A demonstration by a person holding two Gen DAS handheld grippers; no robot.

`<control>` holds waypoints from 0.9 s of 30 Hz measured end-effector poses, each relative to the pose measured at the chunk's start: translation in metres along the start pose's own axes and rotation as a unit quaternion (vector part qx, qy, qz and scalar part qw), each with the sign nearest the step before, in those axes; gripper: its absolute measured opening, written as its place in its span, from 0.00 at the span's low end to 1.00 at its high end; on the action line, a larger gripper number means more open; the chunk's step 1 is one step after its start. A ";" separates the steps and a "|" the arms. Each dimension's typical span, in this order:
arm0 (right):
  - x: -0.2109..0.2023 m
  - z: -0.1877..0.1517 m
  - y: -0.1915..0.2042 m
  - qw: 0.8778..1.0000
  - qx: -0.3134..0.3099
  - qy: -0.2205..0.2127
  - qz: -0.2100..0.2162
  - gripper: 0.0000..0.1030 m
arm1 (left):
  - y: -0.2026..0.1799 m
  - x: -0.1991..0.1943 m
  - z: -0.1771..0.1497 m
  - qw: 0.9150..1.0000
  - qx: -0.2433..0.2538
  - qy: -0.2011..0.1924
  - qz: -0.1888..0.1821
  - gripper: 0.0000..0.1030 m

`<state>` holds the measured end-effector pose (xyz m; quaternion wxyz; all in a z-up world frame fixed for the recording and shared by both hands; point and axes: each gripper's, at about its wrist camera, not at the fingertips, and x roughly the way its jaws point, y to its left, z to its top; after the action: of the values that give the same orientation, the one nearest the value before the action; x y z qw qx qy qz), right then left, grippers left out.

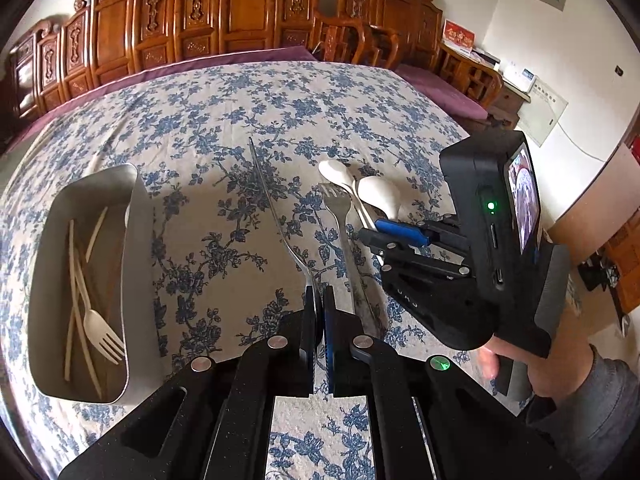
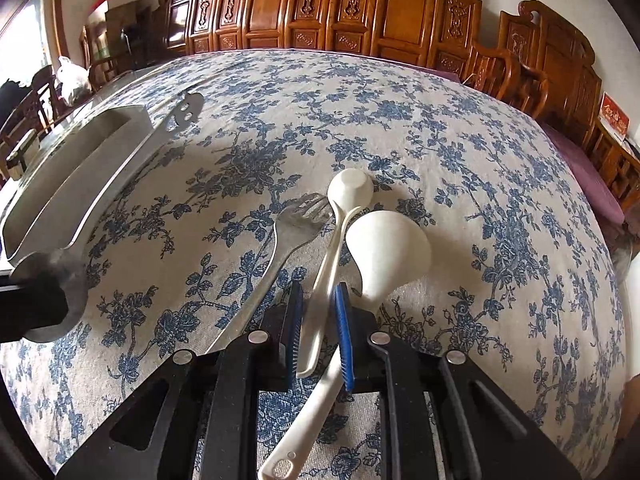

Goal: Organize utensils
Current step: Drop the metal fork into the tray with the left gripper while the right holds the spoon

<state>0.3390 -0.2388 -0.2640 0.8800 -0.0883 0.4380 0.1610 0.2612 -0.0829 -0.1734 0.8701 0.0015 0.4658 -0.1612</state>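
Observation:
My left gripper (image 1: 320,292) is shut on the bowl end of a metal spoon (image 1: 272,208), whose handle points away over the cloth. In the right wrist view that spoon (image 2: 132,168) slants up beside the metal tray (image 2: 72,148). The tray (image 1: 140,260) at the left holds white plastic forks (image 1: 100,332) and thin sticks. My right gripper (image 2: 318,286) is closed on the handle of the smaller white spoon (image 2: 352,188), which still lies on the table. A larger white spoon (image 2: 388,252) and a metal fork (image 2: 296,220) lie on either side of it. The right gripper (image 1: 370,230) also shows in the left wrist view.
A blue-flowered tablecloth (image 2: 480,160) covers the round table. Carved wooden chairs (image 2: 360,12) line the far side. A person's hand (image 1: 516,364) holds the right gripper's grip. Bare cloth lies between the tray and the utensil pile.

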 end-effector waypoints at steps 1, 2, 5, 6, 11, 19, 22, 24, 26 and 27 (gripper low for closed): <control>-0.001 0.000 0.000 1.000 0.000 0.001 0.001 0.15 | 0.000 -0.002 0.000 1.000 0.001 -0.001 0.002 0.02; -0.002 -0.001 -0.001 1.000 0.002 0.001 0.004 0.14 | -0.001 -0.003 0.000 1.000 0.001 -0.001 0.003 0.02; -0.006 -0.002 -0.004 1.000 0.011 0.000 0.012 0.12 | -0.001 -0.009 0.001 1.000 0.004 -0.004 0.008 0.02; -0.007 -0.003 -0.005 1.000 0.014 -0.001 0.014 0.12 | -0.002 -0.012 0.000 1.000 0.005 -0.006 0.010 0.02; -0.021 -0.005 -0.008 0.999 0.022 -0.019 0.013 0.12 | -0.003 -0.023 0.000 1.000 0.009 -0.012 0.017 0.02; -0.047 -0.007 -0.010 0.998 0.033 -0.051 0.024 0.12 | 0.002 -0.037 -0.002 0.999 0.009 -0.017 0.027 0.02; -0.052 -0.009 -0.005 0.998 0.029 -0.053 0.030 0.12 | 0.006 -0.042 -0.003 0.999 0.008 -0.019 0.033 0.02; -0.053 -0.010 -0.002 0.998 0.027 -0.053 0.033 0.12 | 0.011 -0.044 -0.003 0.999 0.005 -0.019 0.037 0.02; -0.055 -0.012 0.004 0.998 0.021 -0.051 0.036 0.12 | 0.016 -0.047 -0.004 0.999 0.001 -0.018 0.038 0.02; -0.055 -0.013 0.008 0.998 0.016 -0.050 0.037 0.12 | 0.020 -0.048 -0.005 0.999 -0.003 -0.017 0.038 0.02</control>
<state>0.2959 -0.2465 -0.2278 0.8957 -0.0496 0.3988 0.1902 0.2387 -0.0498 -0.1403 0.8834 0.0139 0.4511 -0.1265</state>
